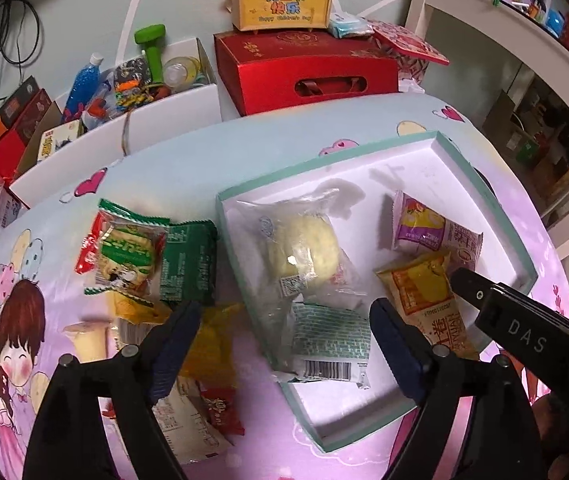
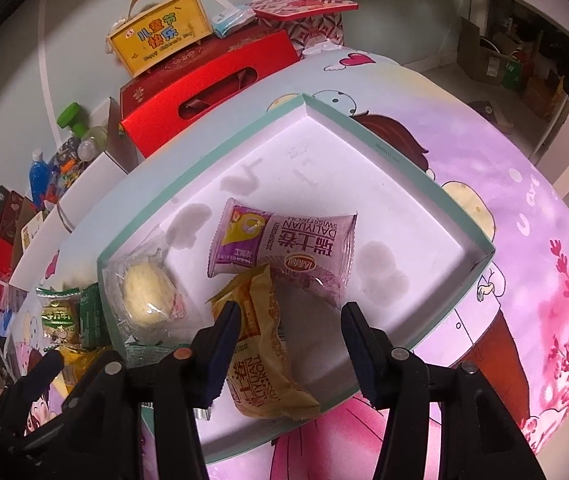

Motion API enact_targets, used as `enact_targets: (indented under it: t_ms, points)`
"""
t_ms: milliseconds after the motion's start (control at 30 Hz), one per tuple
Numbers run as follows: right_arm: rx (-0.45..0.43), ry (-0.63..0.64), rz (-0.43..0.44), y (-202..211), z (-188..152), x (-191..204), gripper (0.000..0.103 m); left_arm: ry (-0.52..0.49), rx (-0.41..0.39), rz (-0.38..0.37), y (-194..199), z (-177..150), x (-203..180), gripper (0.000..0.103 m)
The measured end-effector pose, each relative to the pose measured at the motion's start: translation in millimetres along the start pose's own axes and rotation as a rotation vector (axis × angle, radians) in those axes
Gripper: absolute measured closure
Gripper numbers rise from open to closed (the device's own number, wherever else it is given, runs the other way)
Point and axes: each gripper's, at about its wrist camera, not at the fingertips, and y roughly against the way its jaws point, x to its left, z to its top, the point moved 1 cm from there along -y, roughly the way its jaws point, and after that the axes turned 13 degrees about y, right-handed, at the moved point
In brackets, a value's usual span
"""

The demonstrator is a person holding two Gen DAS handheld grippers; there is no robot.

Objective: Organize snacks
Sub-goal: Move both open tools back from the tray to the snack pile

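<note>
Cartoon-printed pink cloth covers the surface [image 1: 188, 168], where a shallow mint-rimmed box [image 2: 404, 152] holds a purple snack pack [image 2: 284, 244], a yellow roll pack [image 2: 262, 344], a clear-wrapped bun [image 1: 304, 248] and a green-patterned pack [image 1: 330, 332]. More snacks [image 1: 156, 256] lie in a heap left of the box. Both the left tongs [image 1: 284, 344] and the right tongs [image 2: 290, 344] hang released, gripping nothing, the right over the yellow roll pack.

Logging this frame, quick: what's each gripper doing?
Left gripper: open, holding nothing.
Right gripper: open, yellow snack pack between its fingers, ungripped.
</note>
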Motion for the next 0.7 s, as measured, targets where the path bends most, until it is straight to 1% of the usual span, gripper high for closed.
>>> enact_targets:
  t_ms: [100, 233, 300, 333, 400, 467, 533, 600, 700]
  points:
    - [0.0, 0.003, -0.003, -0.8, -0.3, 0.9, 0.046, 0.008, -0.019, 0.013, 4.0, 2.6, 6.9, 0.016]
    - [0.004, 0.021, -0.011, -3.3, -0.4, 5.6, 0.046, 0.038, -0.031, 0.049, 2.5, 7.2, 22.0, 0.016]
    - [0.002, 0.041, -0.012, -4.9, -0.2, 11.2, 0.039, 0.062, -0.038, 0.072, 1.7, 10.6, 33.7, 0.016]
    - [-0.001, 0.051, -0.01, -5.7, 0.0, 13.6, 0.034, 0.071, -0.041, 0.081, 1.3, 11.9, 38.3, 0.016]
    - [-0.006, 0.081, -0.012, -7.6, 0.3, 21.3, 0.031, 0.091, -0.053, 0.116, -0.1, 14.9, 51.9, 0.016]
    - [-0.012, 0.106, -0.01, -9.1, 0.8, 28.1, 0.021, 0.109, -0.06, 0.148, -1.8, 16.0, 63.9, 0.016]
    - [-0.023, 0.13, -0.006, -10.8, 1.9, 35.7, 0.014, 0.136, -0.067, 0.185, -4.4, 18.3, 79.8, 0.015]
    - [-0.031, 0.15, -0.007, -12.0, 3.1, 42.4, 0.014, 0.173, -0.077, 0.218, -6.0, 20.5, 96.6, 0.015]
    - [-0.044, 0.184, 0.004, -14.3, 6.1, 54.1, 0.013, 0.227, -0.096, 0.24, -6.8, 23.8, 120.6, 0.014]
